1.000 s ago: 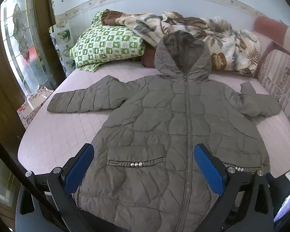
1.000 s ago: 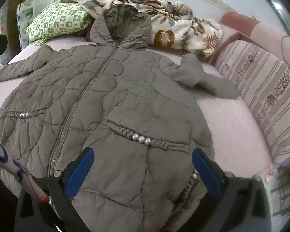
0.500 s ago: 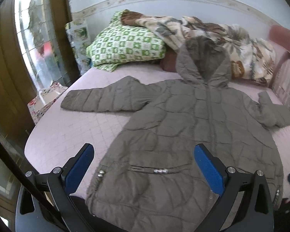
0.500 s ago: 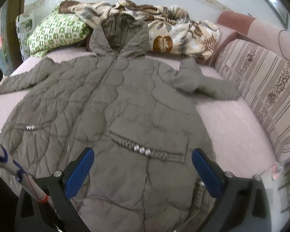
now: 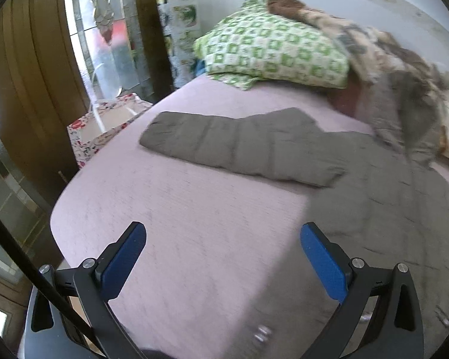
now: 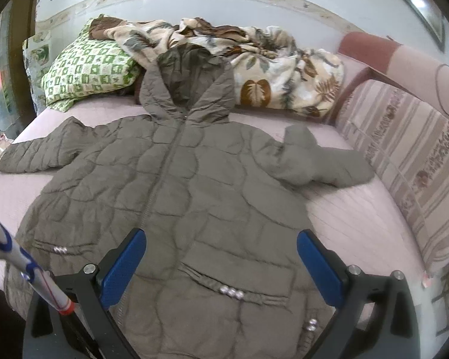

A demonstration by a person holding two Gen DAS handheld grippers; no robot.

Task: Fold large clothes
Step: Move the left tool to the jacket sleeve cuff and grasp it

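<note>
A large olive quilted hooded jacket (image 6: 188, 185) lies flat, front up and zipped, on the pink bed (image 6: 359, 215), sleeves spread to both sides. My right gripper (image 6: 221, 260) is open and empty above the jacket's lower front, near the pearl-trimmed pockets. My left gripper (image 5: 223, 257) is open and empty over the bare pink sheet (image 5: 194, 224), left of the jacket body (image 5: 389, 209). The jacket's left sleeve (image 5: 224, 143) stretches across ahead of it. The hood (image 6: 191, 80) rests against the bedding at the back.
A green checked pillow (image 5: 272, 51) and a leaf-print blanket (image 6: 284, 68) lie at the head of the bed. A striped padded side (image 6: 410, 149) borders the right. A floral box (image 5: 104, 122), a wooden frame and glass stand off the left edge.
My left gripper has swung left, off the jacket's hem and over the bare sheet toward the left sleeve. My right gripper has drawn back slightly and centred on the jacket's lower front.
</note>
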